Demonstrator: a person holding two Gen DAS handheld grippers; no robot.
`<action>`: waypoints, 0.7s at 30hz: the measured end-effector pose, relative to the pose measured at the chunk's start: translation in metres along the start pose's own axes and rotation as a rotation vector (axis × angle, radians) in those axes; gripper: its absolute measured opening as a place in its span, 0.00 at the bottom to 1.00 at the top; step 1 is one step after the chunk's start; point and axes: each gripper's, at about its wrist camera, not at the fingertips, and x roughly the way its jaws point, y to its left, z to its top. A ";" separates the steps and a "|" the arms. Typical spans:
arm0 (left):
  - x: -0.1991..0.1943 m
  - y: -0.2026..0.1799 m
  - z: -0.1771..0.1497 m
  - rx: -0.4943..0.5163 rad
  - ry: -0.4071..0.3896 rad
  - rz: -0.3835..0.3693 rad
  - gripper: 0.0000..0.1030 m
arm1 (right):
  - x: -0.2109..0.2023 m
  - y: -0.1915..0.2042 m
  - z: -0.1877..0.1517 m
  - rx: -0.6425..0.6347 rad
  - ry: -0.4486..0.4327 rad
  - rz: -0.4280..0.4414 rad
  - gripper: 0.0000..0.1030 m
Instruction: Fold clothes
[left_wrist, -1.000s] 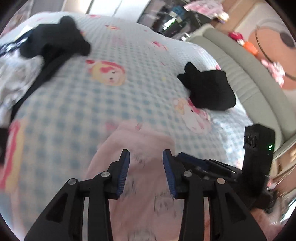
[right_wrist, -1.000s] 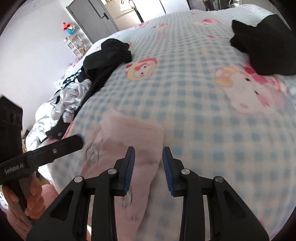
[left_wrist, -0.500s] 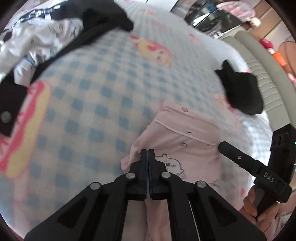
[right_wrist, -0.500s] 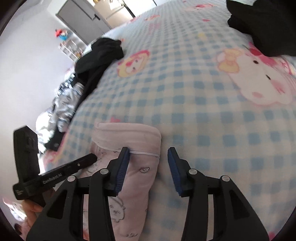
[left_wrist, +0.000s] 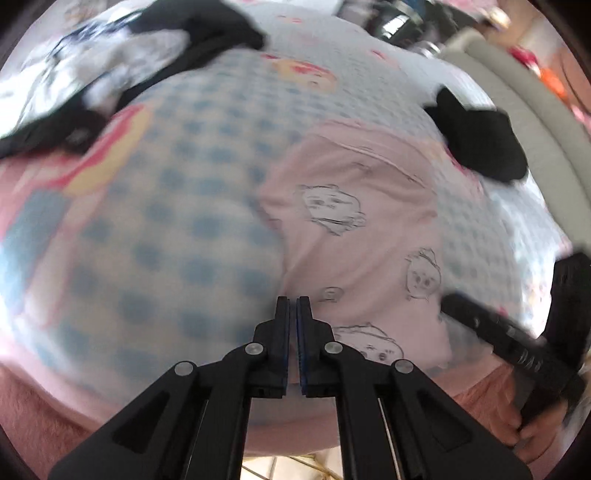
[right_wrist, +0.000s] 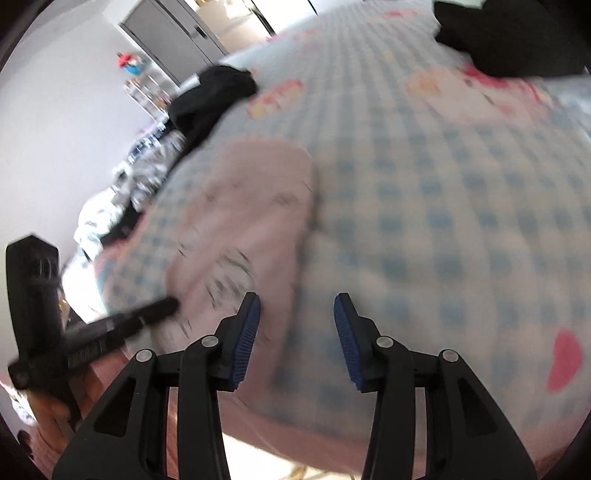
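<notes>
A pink garment (left_wrist: 354, 236) lies on the bed (left_wrist: 177, 236), whose cover is a blue-and-white check with cartoon figures. In the left wrist view the garment fills the middle and lower right of the frame: soft pale pink cloth, printed with small outline drawings of round cartoon faces, with a thin piped seam running across its upper part. Its top edge is folded over and its left edge runs down toward the bottom centre of the frame. In the right wrist view the same garment (right_wrist: 251, 221) sits left of centre, blurred, its right edge forming a raised fold against the checked cover.

The left tool (left_wrist: 293, 306) has its jaws drawn together on the garment's lower left edge, with pink cloth pinched between the blue pads. The right tool (right_wrist: 297, 325) has its jaws apart; the left pad lies over the pink cloth near the garment's right edge and the right pad over the bed cover, neither pressing on anything.

A black garment (left_wrist: 480, 144) lies at the upper right of the left wrist view, apart from the pink one. A heap of black and white clothes (left_wrist: 110, 74) lies at the upper left.
</notes>
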 end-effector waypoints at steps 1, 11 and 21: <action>-0.005 0.006 0.001 -0.030 -0.010 -0.025 0.05 | -0.006 0.001 -0.002 -0.003 -0.015 -0.009 0.42; -0.020 0.020 -0.018 -0.081 -0.006 -0.179 0.25 | -0.016 0.048 -0.015 -0.153 -0.018 -0.012 0.42; -0.027 0.026 -0.026 -0.052 -0.046 -0.085 0.25 | 0.002 0.043 -0.028 -0.162 0.028 -0.115 0.43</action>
